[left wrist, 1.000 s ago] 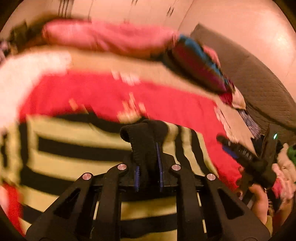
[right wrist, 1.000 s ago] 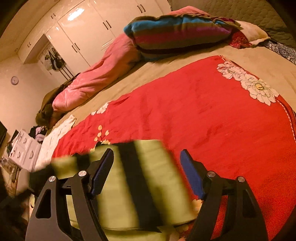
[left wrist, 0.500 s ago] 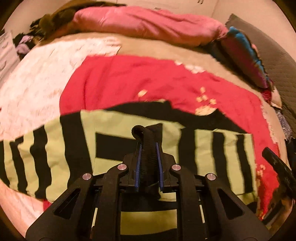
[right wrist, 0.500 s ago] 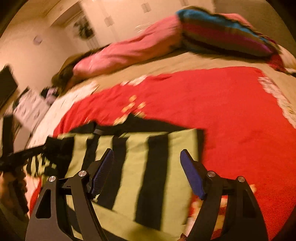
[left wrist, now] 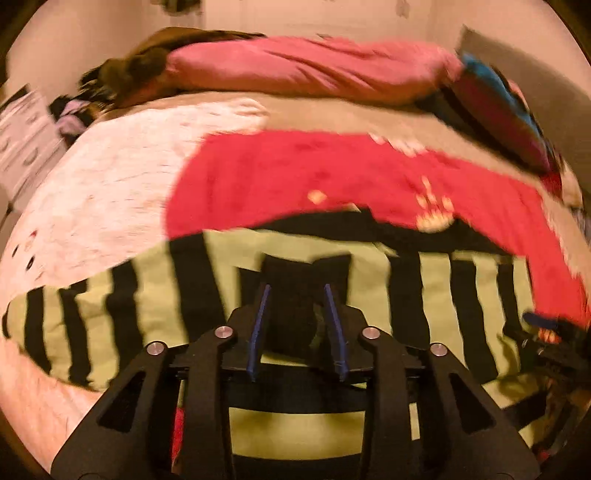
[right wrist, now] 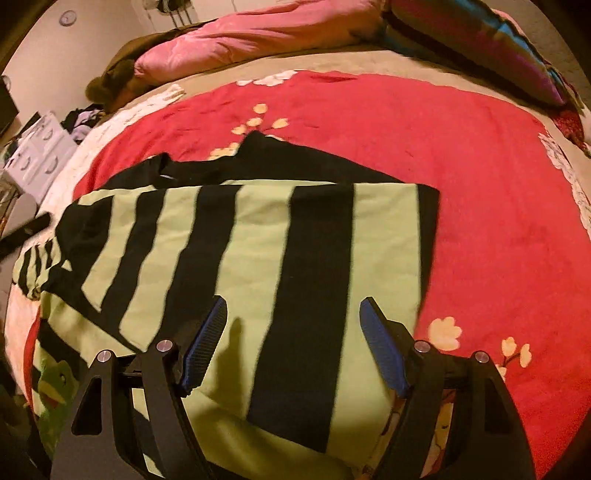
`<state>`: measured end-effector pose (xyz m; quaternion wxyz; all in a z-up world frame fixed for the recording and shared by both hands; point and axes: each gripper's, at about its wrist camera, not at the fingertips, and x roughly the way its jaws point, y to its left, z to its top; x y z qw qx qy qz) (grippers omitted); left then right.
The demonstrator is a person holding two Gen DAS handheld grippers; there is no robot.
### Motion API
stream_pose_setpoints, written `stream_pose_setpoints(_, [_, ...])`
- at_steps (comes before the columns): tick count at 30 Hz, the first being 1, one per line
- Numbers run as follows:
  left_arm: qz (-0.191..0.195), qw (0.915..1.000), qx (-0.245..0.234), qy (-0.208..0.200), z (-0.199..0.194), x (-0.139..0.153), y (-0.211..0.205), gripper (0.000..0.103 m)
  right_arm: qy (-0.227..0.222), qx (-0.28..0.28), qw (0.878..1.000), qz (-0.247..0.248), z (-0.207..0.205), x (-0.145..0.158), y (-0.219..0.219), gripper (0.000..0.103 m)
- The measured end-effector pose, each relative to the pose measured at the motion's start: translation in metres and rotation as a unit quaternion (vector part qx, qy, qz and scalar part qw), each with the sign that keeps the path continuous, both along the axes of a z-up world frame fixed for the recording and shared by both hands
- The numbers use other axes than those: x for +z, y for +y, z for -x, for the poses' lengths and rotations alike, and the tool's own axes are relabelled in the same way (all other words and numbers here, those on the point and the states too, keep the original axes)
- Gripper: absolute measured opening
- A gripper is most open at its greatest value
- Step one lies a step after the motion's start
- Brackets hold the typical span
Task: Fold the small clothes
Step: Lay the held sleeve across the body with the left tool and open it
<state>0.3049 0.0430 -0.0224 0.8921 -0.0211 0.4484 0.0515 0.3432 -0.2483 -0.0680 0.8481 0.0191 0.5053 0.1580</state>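
Your left gripper sits at six o'clock in its own view; its blue-padded jaws have just been opening, and a bunched black cuff of fabric stands between them, though blur hides whether the pads touch it; your right gripper at six o'clock in its view hangs wide open over the cloth, gripping nothing; beneath both lies the lime-green and black striped knitted top, spread flat on the red floral blanket, its black collar at twelve o'clock; farther off, at eleven o'clock, a pink quilted duvet is rolled along the bed's far edge; at one o'clock rests a striped multicolour pillow.
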Motion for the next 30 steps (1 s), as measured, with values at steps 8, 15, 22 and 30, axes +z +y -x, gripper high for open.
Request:
stream_pose_setpoints(8, [-0.002, 0.9976, 0.018, 0.066, -0.014, -0.052, 0.011, 0.033, 0.008, 0.01, 1.0, 0.022, 0.0, -0.009, 0.007, 0.074])
stream_pose_setpoints(15, [0.042, 0.9986, 0.026, 0.019, 0.011, -0.022, 0.021, 0.041, 0.001, 0.007, 0.999, -0.045, 0.002, 0.003, 0.001, 0.083])
stream_pose_setpoints(22, [0.059, 0.9971, 0.046, -0.012, 0.036, 0.006, 0.037, 0.069, -0.067, 0.029, 0.997, -0.038, 0.016, 0.036, 0.014, 0.092])
stream_pose_setpoints(30, [0.078, 0.9922, 0.091, -0.034, 0.071, 0.02, 0.082, 0.084, -0.148, 0.081, 0.985, -0.032, 0.047, 0.072, 0.05, 0.098])
